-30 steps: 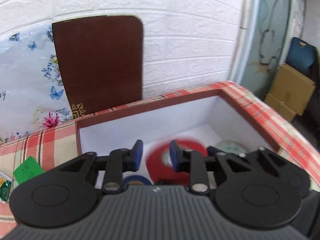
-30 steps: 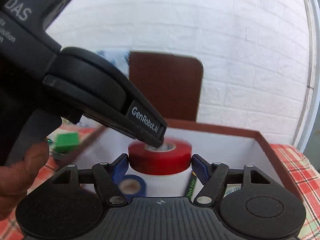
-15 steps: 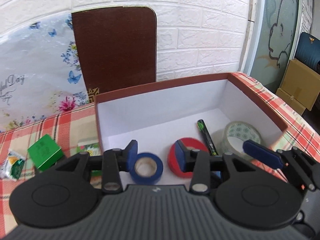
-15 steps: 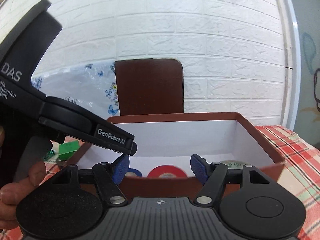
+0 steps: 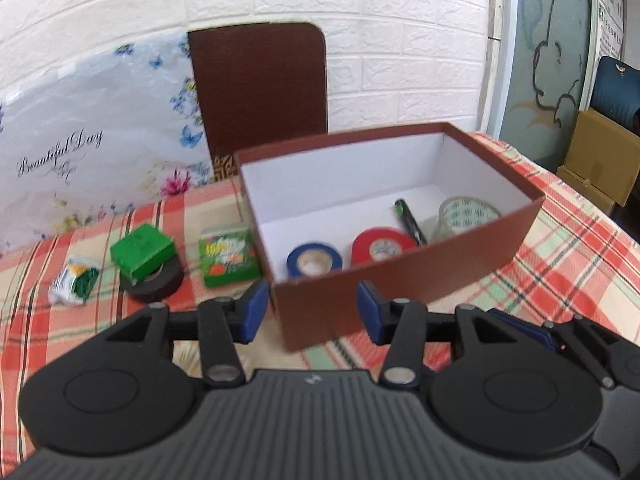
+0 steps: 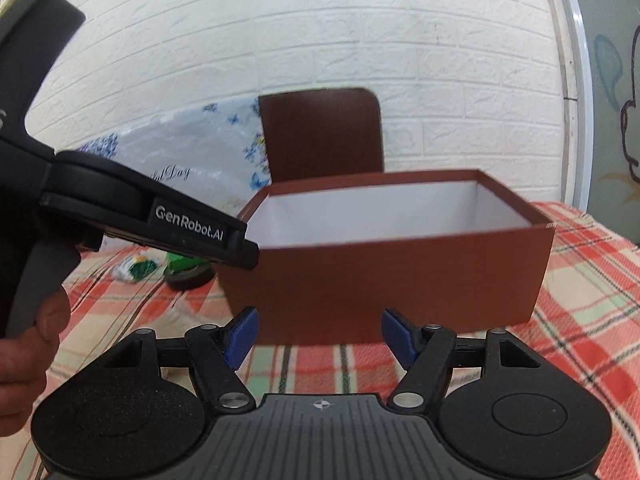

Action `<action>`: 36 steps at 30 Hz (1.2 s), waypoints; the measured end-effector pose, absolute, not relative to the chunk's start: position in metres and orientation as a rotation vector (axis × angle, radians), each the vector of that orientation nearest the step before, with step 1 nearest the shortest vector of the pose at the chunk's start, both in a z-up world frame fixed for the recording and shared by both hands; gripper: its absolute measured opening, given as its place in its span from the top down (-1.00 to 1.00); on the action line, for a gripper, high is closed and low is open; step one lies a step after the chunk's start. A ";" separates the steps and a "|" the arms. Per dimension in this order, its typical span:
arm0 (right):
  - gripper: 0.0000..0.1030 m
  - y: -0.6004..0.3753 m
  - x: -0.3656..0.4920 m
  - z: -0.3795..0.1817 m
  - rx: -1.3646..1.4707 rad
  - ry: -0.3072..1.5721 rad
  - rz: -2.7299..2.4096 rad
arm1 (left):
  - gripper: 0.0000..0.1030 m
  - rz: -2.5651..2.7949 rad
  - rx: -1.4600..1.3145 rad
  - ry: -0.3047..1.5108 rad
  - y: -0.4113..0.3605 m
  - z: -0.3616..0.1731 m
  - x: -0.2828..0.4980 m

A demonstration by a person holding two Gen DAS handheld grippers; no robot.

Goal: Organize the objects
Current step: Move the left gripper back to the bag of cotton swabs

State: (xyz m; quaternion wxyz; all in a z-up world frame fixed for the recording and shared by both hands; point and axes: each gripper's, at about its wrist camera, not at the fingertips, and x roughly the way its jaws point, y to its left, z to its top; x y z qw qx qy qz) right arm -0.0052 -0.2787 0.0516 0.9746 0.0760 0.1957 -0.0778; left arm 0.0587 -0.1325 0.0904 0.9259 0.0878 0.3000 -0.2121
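A brown box with a white inside stands on the checked cloth; it also shows in the right wrist view. In it lie a blue tape roll, a red tape roll, a dark pen and a clear tape roll. Left of the box lie a green packet, a green block on a black tape roll, and a small wrapped packet. My left gripper is open and empty in front of the box. My right gripper is open and empty, low before the box's front wall.
The box's brown lid leans on the white brick wall behind a flowered plastic sheet. Cardboard cartons stand past the table's right edge. The left gripper's body crosses the left of the right wrist view.
The red tape roll was let go into the box. Both grippers have drawn back and down from over the box to its front, and the left jaws opened wider.
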 end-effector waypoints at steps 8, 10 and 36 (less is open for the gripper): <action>-0.28 -0.246 -0.006 0.036 0.136 0.492 -0.088 | 0.00 -0.342 0.163 0.696 -0.097 0.060 0.054; -0.28 -0.237 -0.003 0.033 0.121 0.509 -0.069 | -0.01 -0.308 0.158 0.720 -0.085 0.051 0.058; -0.51 -0.144 0.078 0.008 -0.107 0.613 0.079 | -0.55 0.062 0.016 0.612 0.083 -0.010 0.096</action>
